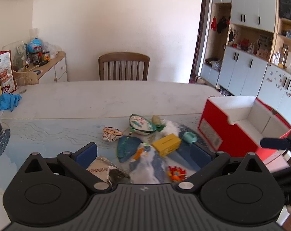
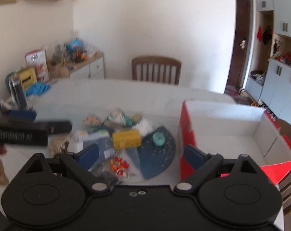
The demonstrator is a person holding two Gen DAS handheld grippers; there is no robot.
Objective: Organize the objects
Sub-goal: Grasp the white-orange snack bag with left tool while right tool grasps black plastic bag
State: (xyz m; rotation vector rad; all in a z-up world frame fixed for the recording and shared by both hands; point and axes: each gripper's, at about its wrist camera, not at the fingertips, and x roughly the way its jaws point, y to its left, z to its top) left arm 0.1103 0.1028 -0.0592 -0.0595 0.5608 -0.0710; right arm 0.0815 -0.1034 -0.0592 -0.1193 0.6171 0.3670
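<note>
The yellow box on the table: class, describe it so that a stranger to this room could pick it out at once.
Start at the big red carton with the white inside, at the table's right. Beside it lies a heap of small things; the yellow box sits in the heap's middle, next to a small teal round object. It is the only plain yellow block-shaped thing there.
</note>
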